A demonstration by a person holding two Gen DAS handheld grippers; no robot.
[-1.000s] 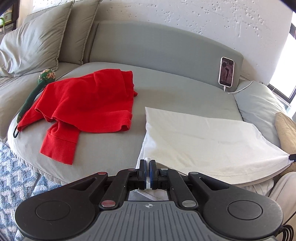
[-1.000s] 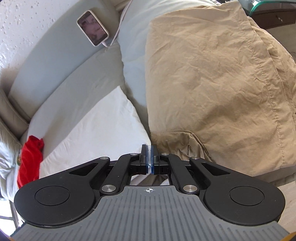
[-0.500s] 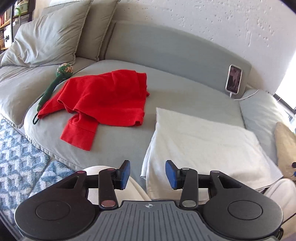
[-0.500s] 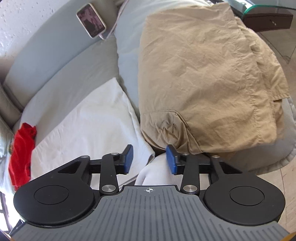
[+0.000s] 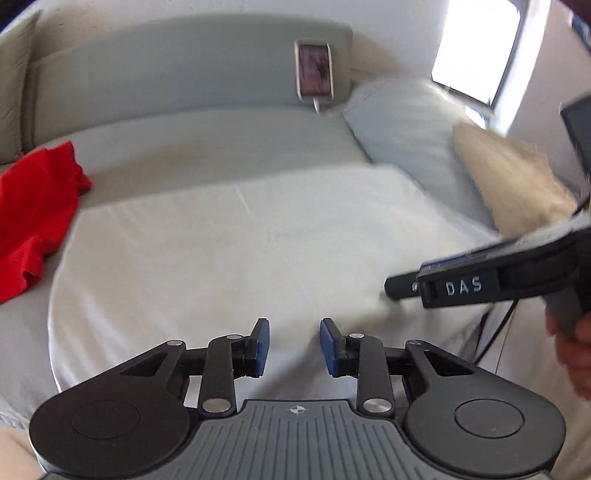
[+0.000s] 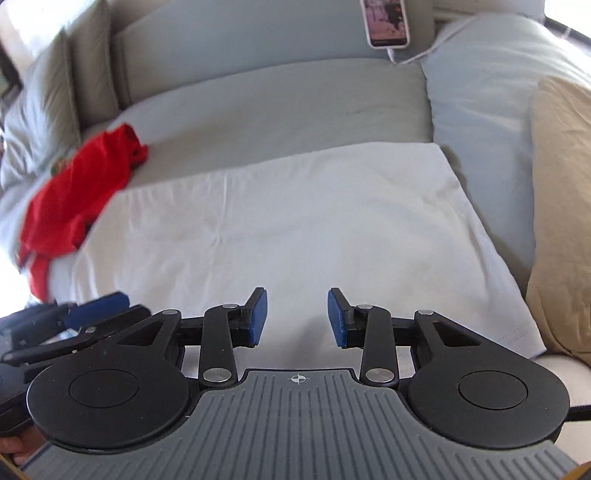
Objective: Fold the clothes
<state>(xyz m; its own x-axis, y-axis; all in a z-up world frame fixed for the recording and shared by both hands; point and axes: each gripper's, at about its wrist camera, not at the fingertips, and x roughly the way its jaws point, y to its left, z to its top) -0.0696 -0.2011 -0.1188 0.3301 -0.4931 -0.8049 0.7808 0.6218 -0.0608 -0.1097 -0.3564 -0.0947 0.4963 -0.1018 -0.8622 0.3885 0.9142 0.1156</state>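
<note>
A white cloth [image 5: 236,243] [image 6: 288,229] lies flat and folded on the grey sofa seat, filling the middle of both views. My left gripper [image 5: 291,345] hovers open over its near edge with nothing between the blue pads. My right gripper [image 6: 297,319] is open too, above the same near edge. The right gripper's body [image 5: 480,284] reaches in from the right in the left wrist view. The left gripper's fingers [image 6: 92,306] show at the lower left of the right wrist view. A crumpled red garment [image 5: 33,206] [image 6: 81,192] lies left of the white cloth.
A phone [image 5: 314,72] [image 6: 386,22] on a cable leans against the sofa backrest. A pale blue pillow [image 5: 413,136] [image 6: 487,85] and a tan cloth [image 5: 513,181] [image 6: 561,221] lie to the right. Grey cushions [image 6: 48,99] stand at far left. A hand [image 5: 572,354] holds the right gripper.
Both grippers went from shut on the white cloth's near corners to open, letting it go. Both have since swung inward to face the middle of the cloth.
</note>
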